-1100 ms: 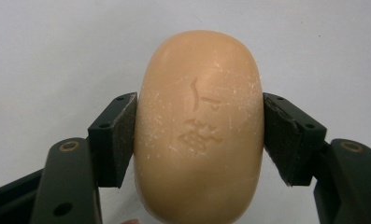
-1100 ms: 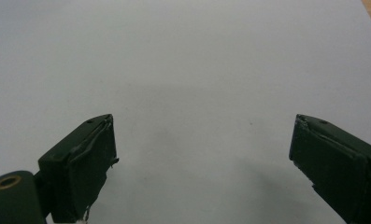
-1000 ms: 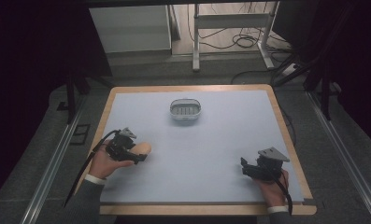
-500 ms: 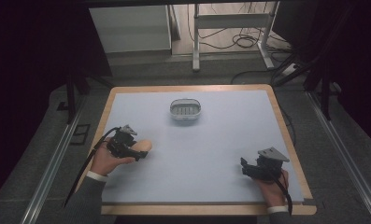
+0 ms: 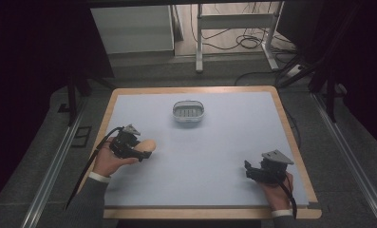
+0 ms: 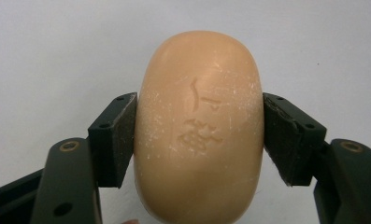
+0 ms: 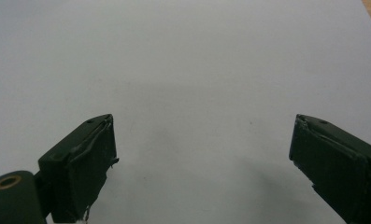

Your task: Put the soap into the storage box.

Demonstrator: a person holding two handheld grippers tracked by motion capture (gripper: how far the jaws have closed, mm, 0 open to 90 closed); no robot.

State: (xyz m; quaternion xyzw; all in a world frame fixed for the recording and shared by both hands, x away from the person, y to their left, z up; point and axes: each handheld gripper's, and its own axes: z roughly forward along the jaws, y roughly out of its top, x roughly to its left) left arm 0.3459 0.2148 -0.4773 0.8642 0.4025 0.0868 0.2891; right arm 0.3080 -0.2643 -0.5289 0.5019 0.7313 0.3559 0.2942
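**Soap bar gripped, dish waiting at the far side**

Nearest the person, the right gripper [image 5: 252, 172] rests low at the near right corner of the table [image 5: 224, 156]. In its own view the two black jaws stand wide apart with nothing between them but bare pale tabletop, so it looks idle for now.

A little farther in, on the left side, the left gripper [image 5: 139, 153] has its jaws pressed against both long flanks of an oval, peach-coloured soap bar [image 6: 199, 126]. The pads [image 6: 120, 135] touch the bar on either side with no gap showing. In the high view the bar pokes out beyond the gripper towards the middle of the table.

Farther off, near the middle of the far half, a small grey soap dish [image 5: 188, 113] with a ribbed inner tray sits empty, well apart from both grippers.

Judging from this layout, the work is to carry the soap to the dish. The grasp appears made; the carry across the table and the release into the dish are not yet done, so it is at an early stage.

Whether the bar rests on the table or is lifted clear cannot be told from these views. The bar's near end is cut off at the bottom edge of the left gripper view, and the stamped marks on its face are too faint to read.
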